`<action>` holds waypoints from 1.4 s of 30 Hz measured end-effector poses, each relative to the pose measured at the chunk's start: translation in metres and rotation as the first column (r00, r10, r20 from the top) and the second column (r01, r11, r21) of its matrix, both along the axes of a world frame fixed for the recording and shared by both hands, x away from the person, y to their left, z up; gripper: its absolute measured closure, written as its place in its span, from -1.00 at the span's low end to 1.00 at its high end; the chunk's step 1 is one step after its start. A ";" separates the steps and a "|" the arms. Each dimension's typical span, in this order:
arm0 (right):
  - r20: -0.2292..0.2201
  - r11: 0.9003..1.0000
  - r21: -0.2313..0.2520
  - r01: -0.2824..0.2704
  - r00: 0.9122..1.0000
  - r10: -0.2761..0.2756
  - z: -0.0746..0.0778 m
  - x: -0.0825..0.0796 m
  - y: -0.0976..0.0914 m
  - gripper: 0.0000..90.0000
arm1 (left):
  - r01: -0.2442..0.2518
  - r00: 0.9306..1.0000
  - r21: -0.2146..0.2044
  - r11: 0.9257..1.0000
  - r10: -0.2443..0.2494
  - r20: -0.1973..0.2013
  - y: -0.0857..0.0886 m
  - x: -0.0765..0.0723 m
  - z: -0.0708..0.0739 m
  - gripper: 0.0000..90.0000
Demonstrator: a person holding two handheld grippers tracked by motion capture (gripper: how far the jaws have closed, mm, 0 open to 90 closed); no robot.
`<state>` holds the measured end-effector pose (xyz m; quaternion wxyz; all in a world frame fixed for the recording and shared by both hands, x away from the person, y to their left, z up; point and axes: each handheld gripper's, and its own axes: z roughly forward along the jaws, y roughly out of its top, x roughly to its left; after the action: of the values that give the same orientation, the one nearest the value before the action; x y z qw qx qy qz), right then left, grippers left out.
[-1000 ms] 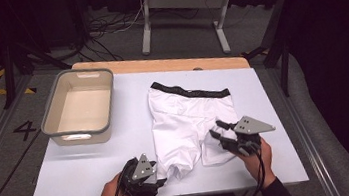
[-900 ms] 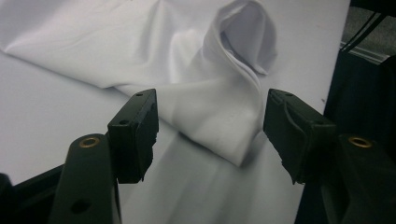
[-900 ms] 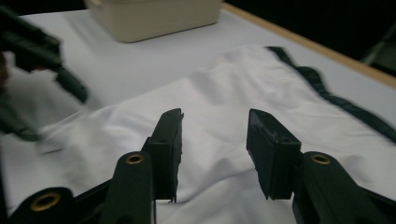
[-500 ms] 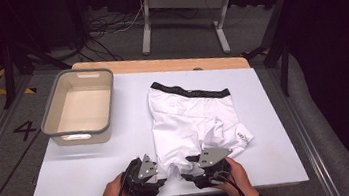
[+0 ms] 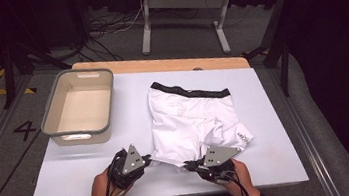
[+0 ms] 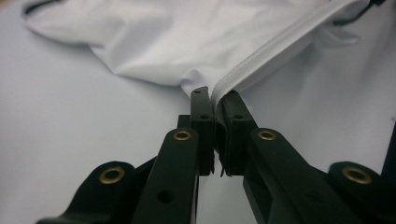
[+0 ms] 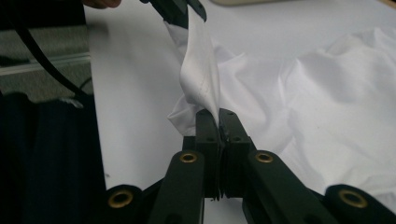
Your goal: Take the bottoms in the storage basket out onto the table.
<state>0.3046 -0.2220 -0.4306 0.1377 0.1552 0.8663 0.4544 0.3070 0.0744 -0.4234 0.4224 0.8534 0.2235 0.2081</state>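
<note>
White shorts [image 5: 190,116] with a black waistband lie flat on the white table [image 5: 280,158], legs toward me. My left gripper [image 5: 148,160] has just been closing and is shut on the near hem of the left leg, which is pinched between its pads [image 6: 215,100]. My right gripper [image 5: 189,165] has also just closed, and it is shut on the same hem a little to the right [image 7: 218,114]. Between the two grippers the hem [image 7: 201,70] is stretched and lifted slightly off the table. The right leg [image 5: 235,133] lies rumpled.
A beige tub [image 5: 79,107] with a grey rim stands at the left of the table. A wooden board edge [image 5: 158,63] runs along the far side. Beyond it stand a desk's metal legs [image 5: 145,21] and cables on the floor.
My right gripper has moved left from the shorts' right leg to the near hem beside my left gripper. Both grippers have shut on the hem, and the left one rose slightly.
</note>
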 end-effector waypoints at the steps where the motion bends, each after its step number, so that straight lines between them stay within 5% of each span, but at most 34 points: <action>1: 0.006 1.000 0.020 -0.002 1.000 0.002 0.003 -0.003 0.001 0.96 | -0.005 1.000 0.003 1.000 0.005 0.025 0.003 -0.003 0.006 0.91; 5: 0.028 0.999 0.035 -0.008 1.000 0.007 0.006 -0.008 0.008 0.92 | -0.054 0.991 -0.002 0.999 0.053 0.125 0.019 -0.015 0.024 0.90; 8: 0.015 0.999 0.031 -0.013 1.000 0.012 0.004 -0.008 0.009 0.88 | -0.067 0.990 -0.039 0.997 0.071 0.123 0.030 -0.017 0.029 0.85; 9: 0.008 0.999 0.033 -0.005 1.000 0.005 0.004 -0.007 0.007 0.88 | -0.093 0.988 -0.081 0.992 0.102 0.117 0.040 -0.019 0.031 0.80; 16: 0.016 0.999 0.023 0.044 0.999 -0.045 0.002 -0.002 0.000 0.72 | -0.115 0.983 -0.143 0.983 0.133 0.128 0.058 -0.026 0.038 0.64; 21: 0.007 0.996 0.007 0.088 0.996 -0.088 -0.002 0.005 -0.002 0.54 | -0.105 0.989 -0.137 0.985 0.118 0.089 0.053 -0.018 0.031 0.49; 27: -0.030 0.995 -0.036 0.090 0.995 -0.091 -0.010 0.019 0.006 0.34 | -0.063 0.998 -0.101 0.993 0.061 -0.024 0.034 0.007 0.009 0.32; 30: -0.047 0.996 -0.060 0.064 0.997 -0.067 -0.015 0.029 0.018 0.29 | -0.053 0.995 -0.079 0.996 0.045 -0.092 0.026 0.026 -0.005 0.26; 33: -0.067 0.996 -0.080 0.050 0.996 -0.056 -0.018 0.037 0.033 0.26 | -0.062 0.992 -0.026 0.998 0.059 -0.108 0.018 0.042 -0.014 0.25; 35: -0.084 0.992 -0.125 0.025 0.996 -0.036 -0.025 0.043 0.047 0.24 | -0.064 0.989 -0.030 0.997 0.060 -0.135 0.013 0.053 -0.020 0.22; 38: -0.099 0.988 -0.152 0.020 0.994 -0.036 -0.025 0.049 0.056 0.36 | -0.076 0.984 -0.006 0.997 0.074 -0.165 0.007 0.065 -0.028 0.23; 39: -0.129 0.989 -0.146 0.030 0.990 -0.049 -0.026 0.053 0.057 0.59 | -0.084 0.980 0.035 0.996 0.089 -0.179 0.002 0.072 -0.032 0.24; 40: -0.129 0.989 -0.146 0.030 0.990 -0.049 -0.026 0.053 0.057 0.59 | -0.084 0.980 0.035 0.996 0.089 -0.179 0.002 0.072 -0.032 0.23; 42: -0.132 0.988 -0.156 0.020 0.990 -0.041 -0.025 0.054 0.058 0.97 | -0.092 0.973 0.046 0.995 0.100 -0.206 -0.001 0.078 -0.036 0.21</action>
<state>0.3586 -0.1636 -0.4552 0.0973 0.1880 0.9036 0.3725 0.3853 0.0732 -0.4597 0.3708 0.8662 0.3036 0.1417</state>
